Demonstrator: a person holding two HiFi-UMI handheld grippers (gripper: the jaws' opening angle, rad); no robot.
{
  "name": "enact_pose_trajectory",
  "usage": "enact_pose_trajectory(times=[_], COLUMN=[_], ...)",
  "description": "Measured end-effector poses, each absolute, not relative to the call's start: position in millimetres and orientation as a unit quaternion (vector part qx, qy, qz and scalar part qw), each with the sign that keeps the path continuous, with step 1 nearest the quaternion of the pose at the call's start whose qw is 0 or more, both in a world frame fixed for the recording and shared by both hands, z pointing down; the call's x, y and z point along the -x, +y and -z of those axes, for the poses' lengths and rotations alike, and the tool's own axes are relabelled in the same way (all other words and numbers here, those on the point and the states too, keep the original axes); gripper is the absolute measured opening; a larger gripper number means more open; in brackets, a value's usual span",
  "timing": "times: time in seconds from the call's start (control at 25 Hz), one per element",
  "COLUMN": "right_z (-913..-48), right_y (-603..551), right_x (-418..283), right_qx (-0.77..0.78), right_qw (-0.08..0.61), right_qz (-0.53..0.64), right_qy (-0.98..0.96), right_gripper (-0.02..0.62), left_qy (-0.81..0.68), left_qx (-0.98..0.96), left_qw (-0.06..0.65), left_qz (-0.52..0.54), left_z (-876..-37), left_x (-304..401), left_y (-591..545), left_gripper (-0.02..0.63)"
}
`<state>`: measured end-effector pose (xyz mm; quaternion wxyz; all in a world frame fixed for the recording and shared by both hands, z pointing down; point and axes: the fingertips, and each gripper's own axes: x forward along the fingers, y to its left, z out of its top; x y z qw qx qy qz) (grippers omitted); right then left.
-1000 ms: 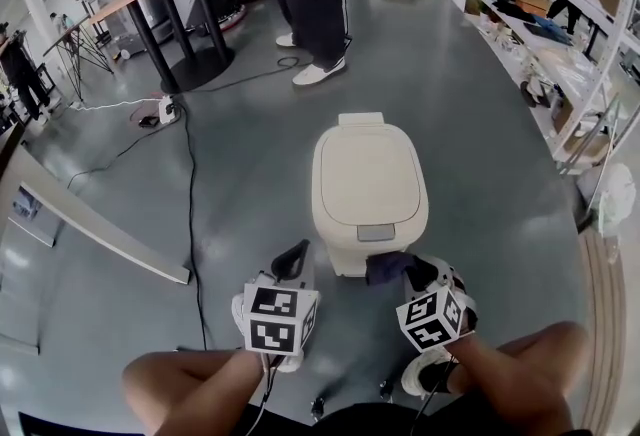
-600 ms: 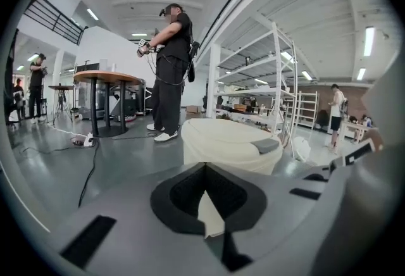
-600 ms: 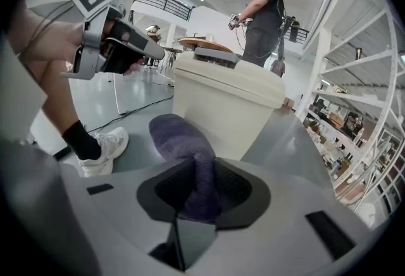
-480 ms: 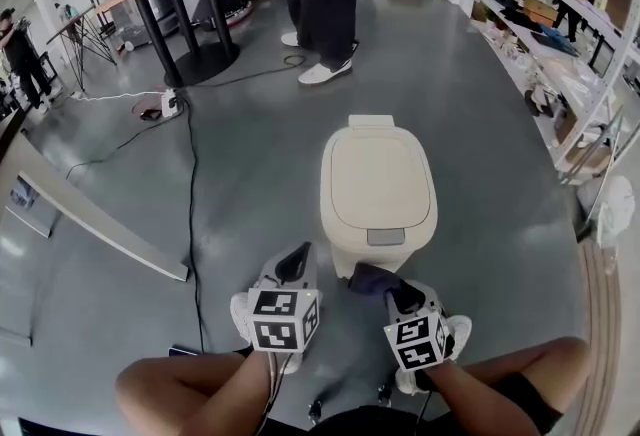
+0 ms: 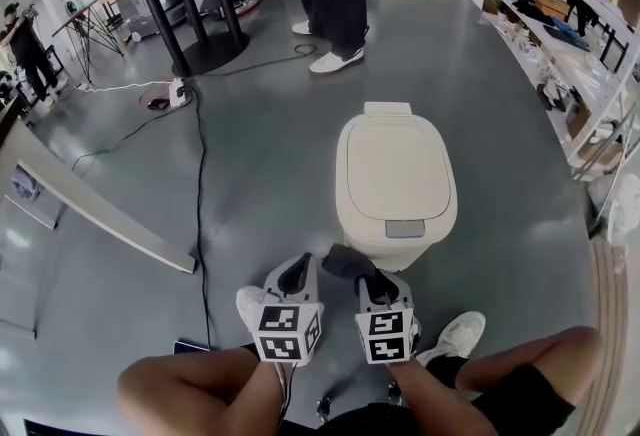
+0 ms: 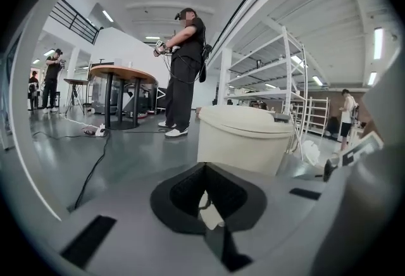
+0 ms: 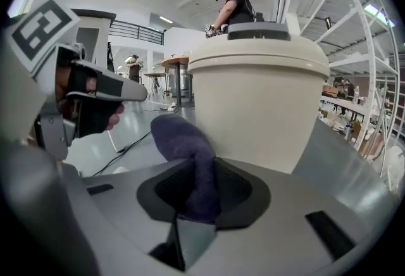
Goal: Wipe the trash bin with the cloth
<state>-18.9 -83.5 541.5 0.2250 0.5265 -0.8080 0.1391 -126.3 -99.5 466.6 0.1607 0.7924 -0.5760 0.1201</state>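
Right gripper view: cloth [image 7: 190, 154] near trash bin [image 7: 259, 104]

The trash bin [image 5: 395, 174] was cream, the cloth [image 5: 345, 262] dark purple, the floor [image 5: 260, 154] glossy grey. The left gripper [image 5: 296, 274] and right gripper [image 5: 372, 282] were grey, their cubes patterned with black-and-white squares.

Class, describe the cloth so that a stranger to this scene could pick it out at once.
On the grey floor stands a cream trash bin. Just before its near side, the right gripper pinches the cloth. It is the only dark purple, fuzzy thing there; the left gripper beside it holds none.
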Motion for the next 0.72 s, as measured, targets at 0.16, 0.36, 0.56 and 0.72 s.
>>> enact_pose_trajectory(times=[0.16, 0.36, 0.56, 0.72], right_z=[-545, -549, -546, -544], right_y=[-94, -99, -97, -96], right_x=[27, 24, 19, 10], right_qx=[-0.531, -0.536, -0.541, -0.550], right_qw=[0.210, 0.207, 0.200, 0.190], right_qz=[-0.145, -0.140, -0.138, -0.135], right_qy=[-0.808, -0.807, -0.805, -0.802], right_gripper=[0.098, 0.098, 0.098, 0.098], left_qy=[-0.582, -0.585, -0.581, -0.570], left_qx=[-0.785, -0.781, -0.781, -0.786], left_qw=[0.172, 0.182, 0.188, 0.204], left_qz=[-0.125, -0.124, -0.130, -0.127], left_z=[-481, -488, -495, -501], left_x=[131, 129, 123, 113], left_y=[-95, -92, -90, -90], left_gripper=[-0.002, -0.003, -0.002, -0.002])
